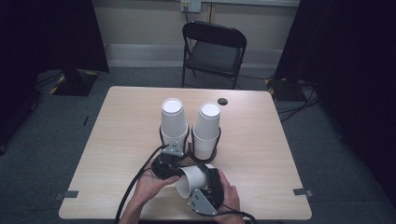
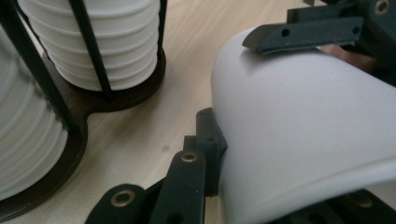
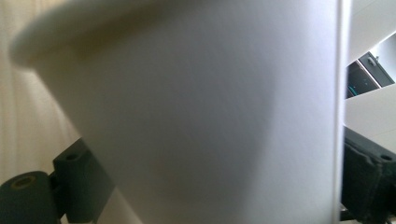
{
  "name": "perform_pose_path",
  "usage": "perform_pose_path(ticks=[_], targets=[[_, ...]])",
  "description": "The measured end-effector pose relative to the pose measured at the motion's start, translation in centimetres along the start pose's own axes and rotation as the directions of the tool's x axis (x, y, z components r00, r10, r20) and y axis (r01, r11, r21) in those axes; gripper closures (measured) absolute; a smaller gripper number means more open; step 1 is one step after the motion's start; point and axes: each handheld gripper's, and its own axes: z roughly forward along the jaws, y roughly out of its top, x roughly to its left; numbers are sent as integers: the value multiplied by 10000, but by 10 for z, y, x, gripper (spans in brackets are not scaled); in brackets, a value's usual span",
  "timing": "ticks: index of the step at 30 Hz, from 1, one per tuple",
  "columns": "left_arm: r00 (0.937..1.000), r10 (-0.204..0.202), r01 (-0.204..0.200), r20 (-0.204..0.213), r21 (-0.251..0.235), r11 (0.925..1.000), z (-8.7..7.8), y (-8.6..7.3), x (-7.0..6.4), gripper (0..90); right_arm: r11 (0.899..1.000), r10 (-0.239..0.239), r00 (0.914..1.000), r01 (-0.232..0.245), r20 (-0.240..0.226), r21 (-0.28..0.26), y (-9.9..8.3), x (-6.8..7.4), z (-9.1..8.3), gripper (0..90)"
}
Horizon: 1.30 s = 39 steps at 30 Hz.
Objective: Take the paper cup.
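You hold a single white cup (image 1: 194, 179) on its side just above the near edge of the bench (image 1: 121, 121), its open mouth turned toward the near left. Your right hand-held gripper (image 1: 207, 184) pinches the cup across its wall. Your left hand-held gripper (image 1: 169, 164) has one jaw against the cup's side; you cannot tell whether it grips. Just beyond, two stacks of cups (image 1: 173, 120) stand upside down in a dark rack (image 2: 70, 135).
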Motion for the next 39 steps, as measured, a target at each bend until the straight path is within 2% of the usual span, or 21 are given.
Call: perform_pose_path(ticks=[4,9,11,13,15,18,21,23,27,33,36,37,38,39], targets=[[9993,-339,335,145,222,9992,1,1,2,864,9995,-223,9997,224,58,-219,3,2,2,90],[9979,-648,646,41,397,9971,7,2,4,866,9964,-697,9973,708,239,-467,7,8,3,105],[9966,-814,817,-114,289,9962,8,1,4,863,9935,-1074,9932,1089,450,-333,10,10,3,105],[9955,-932,935,-178,208,9954,9,1,4,856,9925,-1162,9908,1185,700,-290,11,14,4,104],[9945,-1031,1034,-161,229,9944,8,0,5,856,9929,-1128,9912,1150,686,-290,11,13,5,104],[9926,-1208,1210,-130,137,9926,9,0,5,853,9937,-1020,9929,1046,616,-405,12,13,5,104],[9929,-1179,1181,-160,107,9929,9,0,5,852,9942,-943,9936,972,622,-458,12,12,5,105],[9931,-1165,1165,-150,32,9932,9,0,5,853,9958,-719,9960,747,535,-532,12,11,4,113],[9932,-1166,1166,25,-167,9930,8,-3,6,854,9970,-494,9980,517,400,-577,11,9,3,118],[9933,-1148,1153,112,-731,9906,8,-5,5,839,9974,135,9997,-121,195,-715,8,4,1,124],[9937,-1118,1115,37,-1164,9869,5,-6,4,794,9967,410,9991,-404,72,-699,7,2,1,125],[9934,-1143,1141,54,-1244,9856,3,-6,5,739,9959,594,9982,-588,63,-690,7,1,1,125],[9927,-1207,1202,60,-1485,9816,3,-7,5,724,9953,732,9973,-730,9,-636,6,0,1,124],[9932,-1165,1159,48,-1558,9810,1,-8,5,725,9939,893,9960,-891,1,-654,5,-2,1,124]])
